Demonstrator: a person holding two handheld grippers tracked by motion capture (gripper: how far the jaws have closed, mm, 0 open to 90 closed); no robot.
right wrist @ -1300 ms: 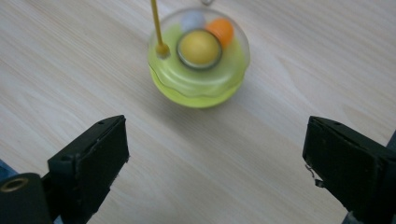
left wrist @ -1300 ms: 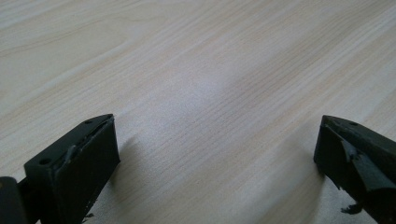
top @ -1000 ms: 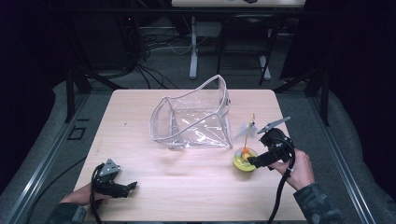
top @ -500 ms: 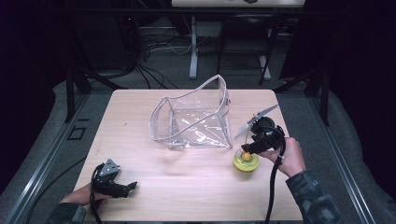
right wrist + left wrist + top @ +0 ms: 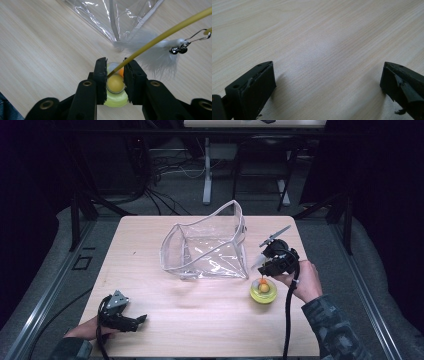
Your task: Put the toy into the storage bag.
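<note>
While perhaps pinched, right gripper point(image 5: 114, 75) over toy point(image 5: 115, 96).

The table point(image 5: 200, 320) is pale, matt wood with fine grain; the bag point(image 5: 210, 250) is clear, glossy, creased plastic; the feather point(image 5: 152, 56) looks soft and white; its clip point(image 5: 187, 43) is shiny metal; the 2 black jaws look matt.

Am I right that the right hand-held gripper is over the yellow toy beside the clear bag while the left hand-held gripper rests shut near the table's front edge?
Not quite: the left hand-held gripper is open, as the left gripper view shows its jaws wide apart over bare table. The rest holds: the right hand-held gripper is over the yellow toy beside the clear bag.
</note>
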